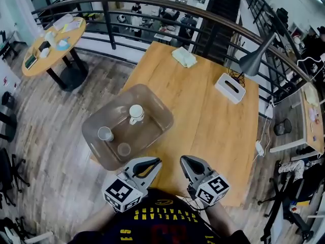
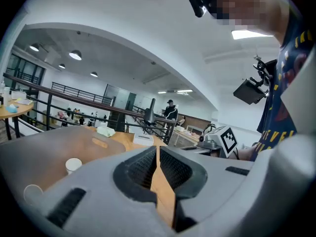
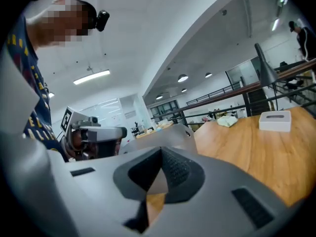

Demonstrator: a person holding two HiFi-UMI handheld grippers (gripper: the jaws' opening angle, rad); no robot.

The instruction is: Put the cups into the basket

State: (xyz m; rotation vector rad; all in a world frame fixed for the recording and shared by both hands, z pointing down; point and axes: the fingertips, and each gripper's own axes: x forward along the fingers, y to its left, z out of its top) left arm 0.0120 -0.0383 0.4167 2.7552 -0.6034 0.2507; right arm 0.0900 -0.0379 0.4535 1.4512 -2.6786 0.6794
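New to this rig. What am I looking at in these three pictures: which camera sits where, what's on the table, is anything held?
There is no robot. A person holds a two-jaw gripper in each hand. The head view looks down from the person's head onto the left gripper and the right gripper. The other two views come from cameras riding on the grippers and looking along their jaws. Both pairs of jaws are shut with nothing between them. On the table are a basket holding a white cup and two other cups, plus a tissue box, a cloth and a lamp.
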